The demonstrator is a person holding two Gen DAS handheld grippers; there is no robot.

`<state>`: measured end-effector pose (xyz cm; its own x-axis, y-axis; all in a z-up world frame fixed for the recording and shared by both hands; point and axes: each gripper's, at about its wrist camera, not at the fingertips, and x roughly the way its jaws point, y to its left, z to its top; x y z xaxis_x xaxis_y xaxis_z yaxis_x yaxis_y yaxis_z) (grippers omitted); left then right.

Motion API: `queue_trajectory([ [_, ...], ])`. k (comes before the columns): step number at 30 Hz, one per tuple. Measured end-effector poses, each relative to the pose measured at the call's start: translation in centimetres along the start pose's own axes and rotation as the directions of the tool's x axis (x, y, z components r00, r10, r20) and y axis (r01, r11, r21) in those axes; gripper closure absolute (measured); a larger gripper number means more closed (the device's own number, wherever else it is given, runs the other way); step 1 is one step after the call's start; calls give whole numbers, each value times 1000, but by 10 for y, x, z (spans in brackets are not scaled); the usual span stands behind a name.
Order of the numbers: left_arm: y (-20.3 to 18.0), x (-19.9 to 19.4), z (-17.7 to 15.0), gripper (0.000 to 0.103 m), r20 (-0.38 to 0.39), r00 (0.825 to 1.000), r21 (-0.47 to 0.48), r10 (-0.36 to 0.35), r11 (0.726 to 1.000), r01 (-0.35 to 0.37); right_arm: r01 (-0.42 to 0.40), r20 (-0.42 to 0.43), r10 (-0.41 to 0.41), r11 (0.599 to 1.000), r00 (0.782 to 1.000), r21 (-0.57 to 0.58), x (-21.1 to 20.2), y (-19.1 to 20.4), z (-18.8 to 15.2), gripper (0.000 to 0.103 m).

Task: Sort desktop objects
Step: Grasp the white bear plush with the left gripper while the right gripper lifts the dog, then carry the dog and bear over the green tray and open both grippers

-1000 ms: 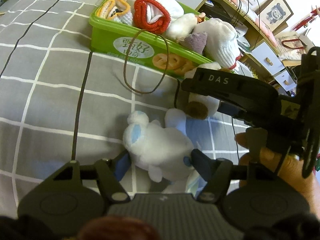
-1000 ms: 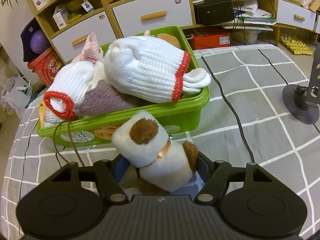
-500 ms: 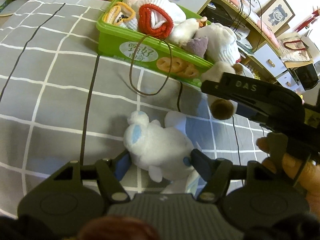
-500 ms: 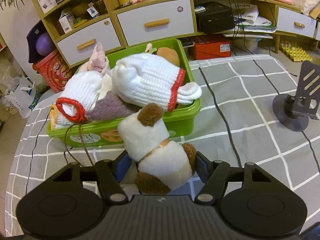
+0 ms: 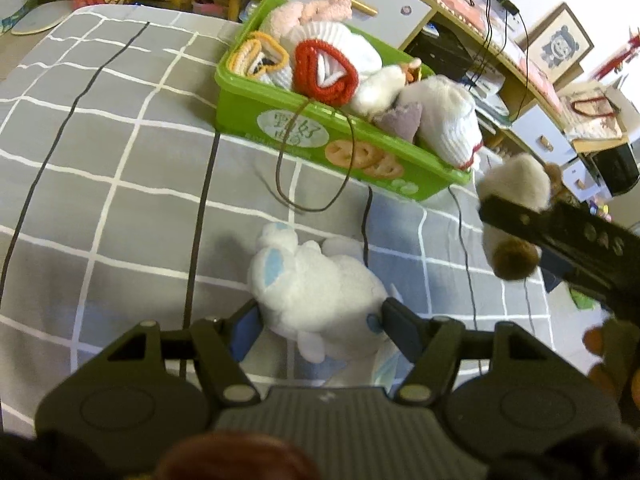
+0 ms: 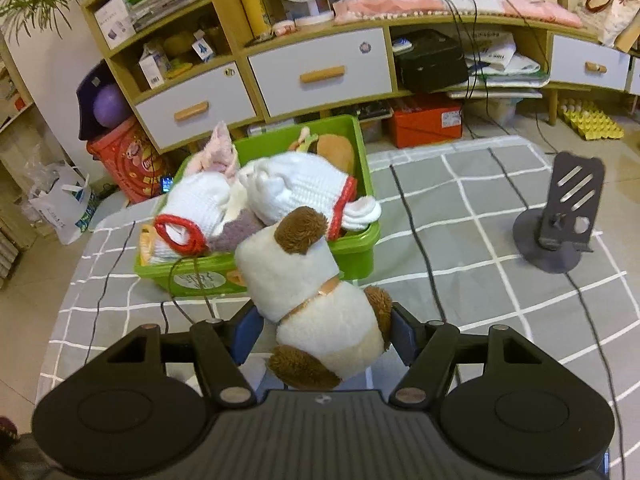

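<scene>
Right gripper [image 6: 324,334] clamped on brown-white plush dog [image 6: 316,300], now lifted off checked cloth [image 6: 480,248], near green bin [image 6: 360,240]; drop likely next. Left gripper [image 5: 320,320] clamped on white-blue plush [image 5: 316,284], unmoved on cloth.

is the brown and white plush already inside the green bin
No, the brown and white plush is clamped in the right gripper, in front of the green bin, not in it.
</scene>
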<state>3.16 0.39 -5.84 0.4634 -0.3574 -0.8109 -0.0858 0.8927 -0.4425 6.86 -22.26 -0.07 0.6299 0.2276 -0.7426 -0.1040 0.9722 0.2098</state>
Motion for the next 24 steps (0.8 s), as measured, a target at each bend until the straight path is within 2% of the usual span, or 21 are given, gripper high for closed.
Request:
queue_trajectory([
  [10, -9, -23, 3, 37, 53, 998, -21, -44, 999, 45, 20, 33, -19, 1000, 999, -1, -38, -19, -8, 36],
  [24, -5, -48, 25, 37, 155, 986, -61, -55, 996, 65, 27, 47, -29, 999, 998, 26, -55, -31, -12, 36],
])
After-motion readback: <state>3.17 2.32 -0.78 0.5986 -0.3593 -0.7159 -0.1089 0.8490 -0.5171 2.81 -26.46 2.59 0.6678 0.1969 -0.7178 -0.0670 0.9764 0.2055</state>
